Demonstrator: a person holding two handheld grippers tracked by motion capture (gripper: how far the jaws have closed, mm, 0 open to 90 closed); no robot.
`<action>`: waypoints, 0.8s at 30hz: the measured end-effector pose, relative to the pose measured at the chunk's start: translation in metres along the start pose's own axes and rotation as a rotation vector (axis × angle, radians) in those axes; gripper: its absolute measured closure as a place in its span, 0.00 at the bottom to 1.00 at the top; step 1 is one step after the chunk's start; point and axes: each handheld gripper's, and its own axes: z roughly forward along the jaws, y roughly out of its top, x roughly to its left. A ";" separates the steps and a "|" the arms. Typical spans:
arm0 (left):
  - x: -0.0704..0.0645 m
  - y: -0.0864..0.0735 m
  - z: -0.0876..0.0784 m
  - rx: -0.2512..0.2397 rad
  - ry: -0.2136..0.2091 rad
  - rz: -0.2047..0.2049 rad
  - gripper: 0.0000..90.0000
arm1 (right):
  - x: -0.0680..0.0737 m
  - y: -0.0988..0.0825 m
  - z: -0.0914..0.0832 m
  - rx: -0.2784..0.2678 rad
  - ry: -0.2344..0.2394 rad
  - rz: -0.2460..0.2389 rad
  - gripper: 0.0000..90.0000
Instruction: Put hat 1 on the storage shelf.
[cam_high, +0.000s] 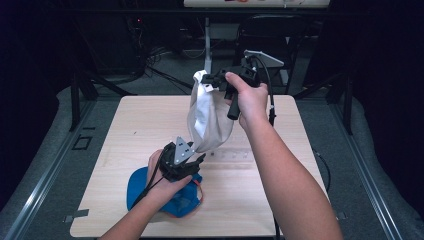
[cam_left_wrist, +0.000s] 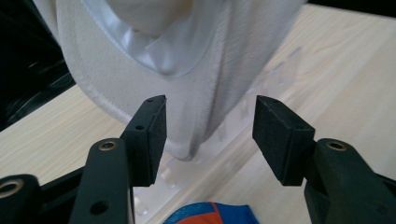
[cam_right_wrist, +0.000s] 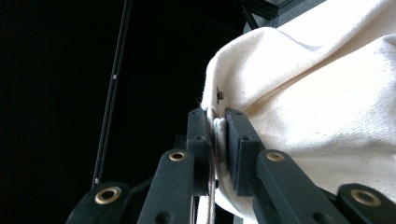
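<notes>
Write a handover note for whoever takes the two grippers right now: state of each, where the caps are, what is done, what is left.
Right gripper: shut on the white cap's edge, holding it up above the table so it hangs down.
Left gripper: open, fingers just below the white cap's lower edge, not pressing on it.
Blue cap: lies on the table at the near side, under the left hand.
Done: white cap lifted.
Left: probably take the hanging edge with the left gripper; where the cap is to go cannot be told.
</notes>
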 end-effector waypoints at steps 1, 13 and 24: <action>0.002 -0.002 0.005 0.039 0.042 0.009 0.55 | 0.002 0.000 0.000 0.002 0.002 0.000 0.90; 0.024 -0.012 0.001 0.043 0.012 -0.026 0.91 | 0.009 -0.003 0.002 0.001 0.006 -0.012 0.90; 0.036 -0.036 0.003 0.013 -0.097 -0.057 0.93 | 0.002 -0.006 0.015 0.027 -0.037 -0.028 0.90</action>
